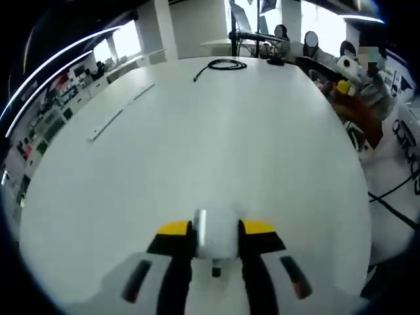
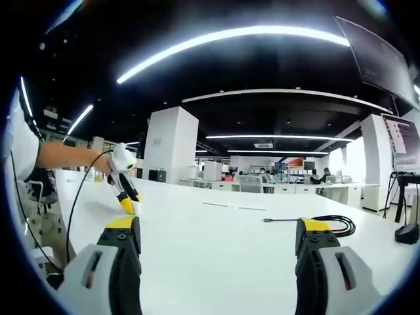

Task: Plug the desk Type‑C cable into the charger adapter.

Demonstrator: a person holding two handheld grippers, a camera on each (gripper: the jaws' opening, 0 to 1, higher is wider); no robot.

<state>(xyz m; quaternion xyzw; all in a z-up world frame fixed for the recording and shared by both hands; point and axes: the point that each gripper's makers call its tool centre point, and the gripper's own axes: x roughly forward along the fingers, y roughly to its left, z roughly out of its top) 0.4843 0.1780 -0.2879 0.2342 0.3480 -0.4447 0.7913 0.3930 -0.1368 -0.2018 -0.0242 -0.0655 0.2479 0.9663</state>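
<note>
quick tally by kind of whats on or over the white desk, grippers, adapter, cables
grippers: 2, the left gripper shut on the adapter, the right gripper open
charger adapter: 1, white, between the left jaws
Type-C cable: 1, black, coiled on the desk
total: 4

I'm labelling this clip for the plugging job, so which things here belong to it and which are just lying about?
Belongs to the job:
- white charger adapter, clamped between the left gripper fingers
- coiled black Type-C cable on the white table, its plug end free
- right gripper, open and holding nothing

Just lying about:
- thin white strip on the table
- round black object at the table edge
</note>
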